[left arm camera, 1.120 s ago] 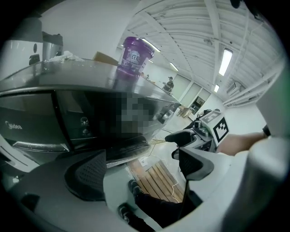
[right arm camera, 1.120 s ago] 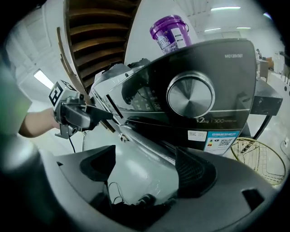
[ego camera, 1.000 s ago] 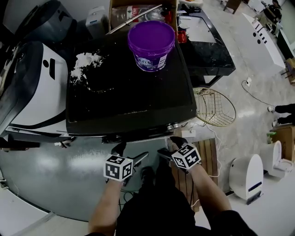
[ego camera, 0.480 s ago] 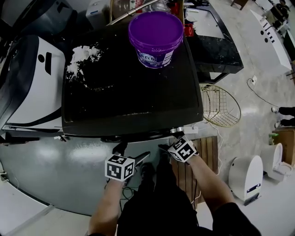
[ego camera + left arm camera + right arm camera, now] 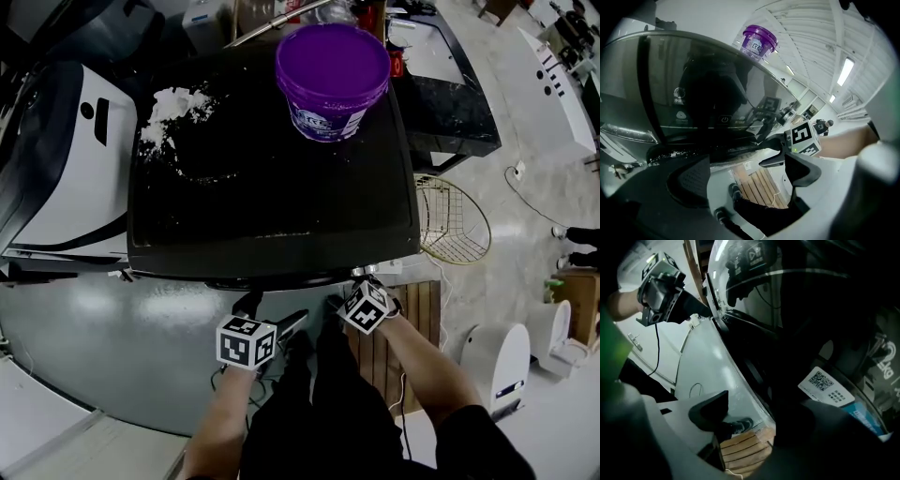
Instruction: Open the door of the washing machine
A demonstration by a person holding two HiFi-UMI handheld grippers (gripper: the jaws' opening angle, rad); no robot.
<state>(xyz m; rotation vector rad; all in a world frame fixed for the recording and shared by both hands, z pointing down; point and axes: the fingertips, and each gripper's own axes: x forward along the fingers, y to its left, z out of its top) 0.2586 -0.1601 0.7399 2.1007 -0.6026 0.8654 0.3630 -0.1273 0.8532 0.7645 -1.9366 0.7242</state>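
Both grippers have sunk below the front lip since the earlier frame, the right one further and with a roll. My left gripper [image 5: 267,311] hangs wide open and empty; its own view shows only floor, a wooden pallet [image 5: 757,185] and my shoe [image 5: 736,191] between the jaws.

My right gripper [image 5: 349,286] has just been closing and stands about half open. Its view shows the near jaw clear over the floor and the far jaw lost against the dark door [image 5: 801,333]. The door's edge seems to lie between them, but I see no pad pressing on it.

That door is shut on the front of the washing machine [image 5: 272,187], hidden under the overhang in the head view.

My worry is that the jaws shut on glossy glass rather than a handle and slip off. A hard tug could also rock the machine and tip the purple bucket [image 5: 333,70] by the spilled white powder [image 5: 173,108]. The door might also swing into my left gripper.
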